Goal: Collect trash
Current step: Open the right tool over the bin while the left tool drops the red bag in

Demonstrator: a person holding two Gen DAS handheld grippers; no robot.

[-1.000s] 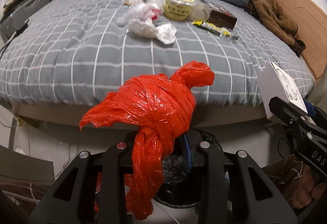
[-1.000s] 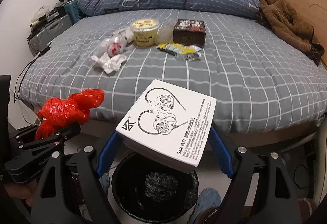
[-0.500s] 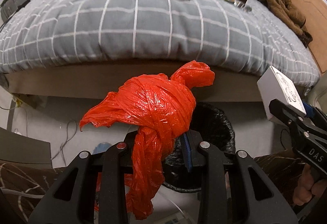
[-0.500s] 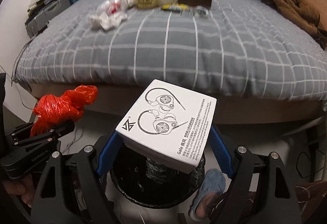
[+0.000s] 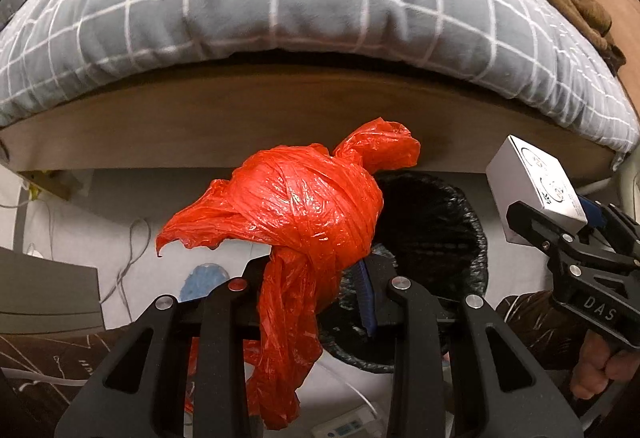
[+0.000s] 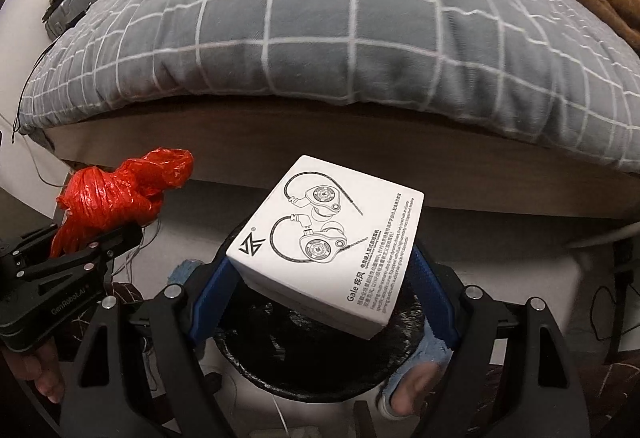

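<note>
Holding light, crinkly red bag (image 5: 316,214) pinched in left hand-held gripper (image 5: 316,278); stiff white box (image 6: 328,242) clamped by right hand-held gripper (image 6: 320,290), above bin (image 6: 320,370) at lower centre.

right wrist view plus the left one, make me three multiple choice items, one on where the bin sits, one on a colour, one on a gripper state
1. Where is the black bin?
A. on the bed
B. on the floor below the held white box
C. beside the brown coat

2. What colour is the knotted plastic bag?
A. red
B. green
C. white

3. What is the state of the right gripper?
A. open and empty
B. shut on a tissue
C. shut on the white box

Answers:
1 B, the bin's rim shows on the floor under the white box, in front of the bed.
2 A, the bag in the left gripper is bright red.
3 C, the blue fingers press both sides of the box.
</note>
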